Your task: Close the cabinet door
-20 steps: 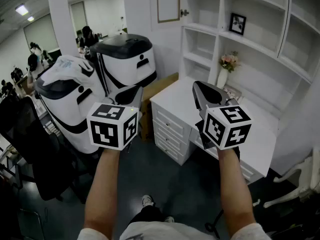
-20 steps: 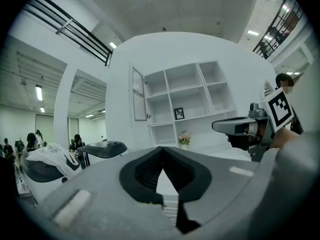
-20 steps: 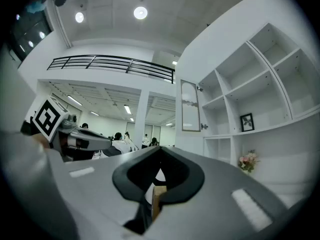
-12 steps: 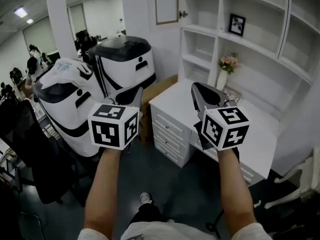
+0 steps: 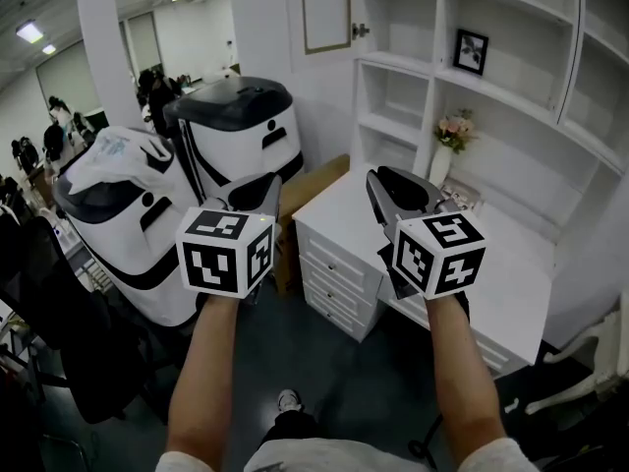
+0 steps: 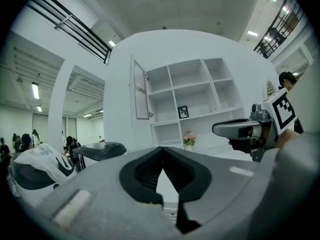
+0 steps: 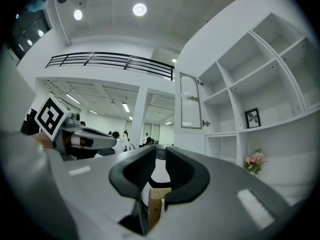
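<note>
Two grippers sit level and side by side in front of you. The cabinet door lies far ahead and above both, high at the left end of the white shelf unit. It stands upright, long axis vertical, swung wide open to the left. The small fittings on its right edge look like hinges, so the free edge is probably the left one. Your left gripper lines up slightly nearer that free edge, and your right gripper nearer the hinge side. The left jaws are pressed together at the tips and empty. The right jaws stand a narrow gap apart, holding nothing. Neither gripper is near the door yet.
</note>
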`<action>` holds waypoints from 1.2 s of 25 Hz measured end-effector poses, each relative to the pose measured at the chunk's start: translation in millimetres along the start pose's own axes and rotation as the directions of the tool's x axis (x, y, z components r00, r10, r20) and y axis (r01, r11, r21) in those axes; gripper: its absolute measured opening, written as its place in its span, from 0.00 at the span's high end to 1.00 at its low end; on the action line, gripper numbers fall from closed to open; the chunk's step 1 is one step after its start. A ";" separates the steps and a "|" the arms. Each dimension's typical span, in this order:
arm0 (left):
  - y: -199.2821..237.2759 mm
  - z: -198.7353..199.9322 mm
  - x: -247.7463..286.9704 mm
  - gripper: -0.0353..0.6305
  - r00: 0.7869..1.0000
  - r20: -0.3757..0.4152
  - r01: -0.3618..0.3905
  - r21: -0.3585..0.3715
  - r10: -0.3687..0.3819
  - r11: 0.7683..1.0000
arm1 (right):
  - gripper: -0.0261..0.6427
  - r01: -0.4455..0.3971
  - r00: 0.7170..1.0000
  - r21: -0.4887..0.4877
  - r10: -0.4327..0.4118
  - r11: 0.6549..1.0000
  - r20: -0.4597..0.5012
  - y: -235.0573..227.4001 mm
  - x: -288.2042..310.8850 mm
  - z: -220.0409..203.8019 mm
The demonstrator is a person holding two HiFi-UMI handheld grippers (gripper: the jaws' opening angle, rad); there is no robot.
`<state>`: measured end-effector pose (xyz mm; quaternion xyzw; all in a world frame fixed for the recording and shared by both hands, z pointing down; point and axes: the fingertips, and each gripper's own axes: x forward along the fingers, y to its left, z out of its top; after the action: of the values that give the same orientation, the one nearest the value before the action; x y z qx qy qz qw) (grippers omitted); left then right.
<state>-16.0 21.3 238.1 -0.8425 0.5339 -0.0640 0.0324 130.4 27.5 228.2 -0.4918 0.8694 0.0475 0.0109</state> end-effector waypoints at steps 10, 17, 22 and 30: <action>60.7 3.0 60.0 0.95 0.999 -0.001 0.053 0.003 -0.053 0.999 | 0.81 0.028 1.000 -0.004 -0.028 1.000 0.000 -4.6 81.0 4.8; 111.3 3.0 90.8 0.95 0.996 0.006 0.085 -0.002 -0.085 0.996 | 0.77 0.046 0.999 -0.011 -0.046 0.999 0.000 5.0 138.4 9.1; 137.8 2.7 107.6 0.95 0.994 0.008 0.111 0.001 -0.111 0.994 | 0.75 0.065 0.998 -0.007 -0.065 0.998 0.000 9.9 170.3 10.4; 171.5 -3.8 127.7 0.95 0.989 0.010 0.150 0.004 -0.150 0.989 | 0.72 0.089 0.996 0.002 -0.089 0.996 0.005 18.2 211.2 12.0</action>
<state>-116.3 -167.4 230.1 -0.8805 0.4689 -0.0627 0.0316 5.5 -142.5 203.7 -0.5300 0.8466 0.0473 0.0156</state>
